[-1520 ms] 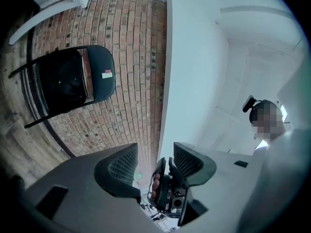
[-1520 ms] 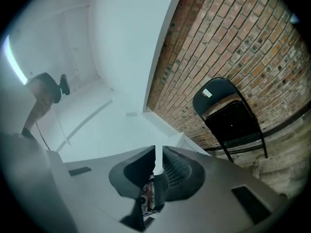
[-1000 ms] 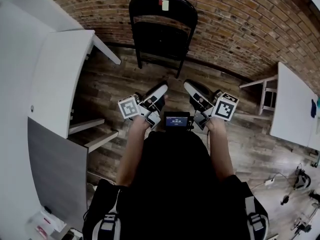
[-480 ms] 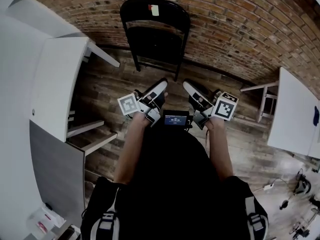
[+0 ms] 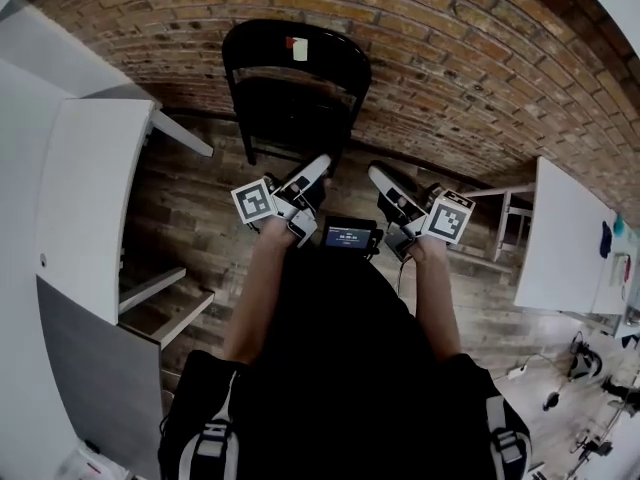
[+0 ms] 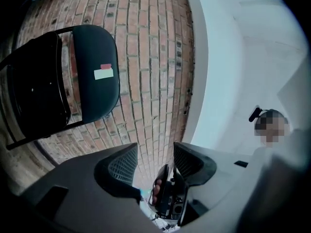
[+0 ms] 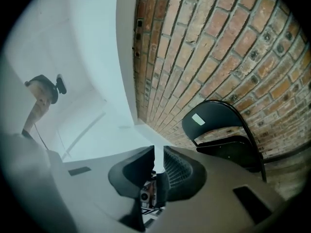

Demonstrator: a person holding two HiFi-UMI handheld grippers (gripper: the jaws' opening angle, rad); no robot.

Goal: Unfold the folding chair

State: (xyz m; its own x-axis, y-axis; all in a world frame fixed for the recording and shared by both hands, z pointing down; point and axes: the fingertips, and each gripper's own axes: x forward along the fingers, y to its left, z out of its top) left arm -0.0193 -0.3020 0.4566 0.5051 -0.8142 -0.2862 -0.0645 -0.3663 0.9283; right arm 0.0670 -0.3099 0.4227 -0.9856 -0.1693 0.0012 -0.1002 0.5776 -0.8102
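The brick wall (image 5: 450,58) fills the space behind the folding chair (image 5: 295,78), and the wooden floor (image 5: 200,198) spreads out from the chair's feet toward you. A large white desk (image 5: 90,188) stands to the left of the chair, and a smaller white table (image 5: 560,238) stands well to its right, apart from it.

The folding chair itself is black and not yet unfolded: its seat is tipped up flat against the backrest, it stands upright on the floor, and its back is against the wall. From the left gripper view the chair (image 6: 92,67) sits off to the upper left of the jaws; from the right gripper view it (image 7: 218,123) sits to the right, beyond the jaws.

You hold both grippers in front of your body, short of the chair and touching no part of it. Your left gripper (image 5: 318,163) points at the chair's lower frame; in its own view the left gripper (image 6: 155,152) has its jaws well apart, with only wall showing between them. Your right gripper (image 5: 378,176) is just right of the chair's near legs; in its own view the right gripper (image 7: 159,154) has its jaws pressed almost together, with nothing in them.

A small screen device (image 5: 349,237) sits between your wrists, nearer you than the chair. A white label (image 5: 299,50) and a red tag (image 5: 289,41) are stuck on the top of the chair's backrest.
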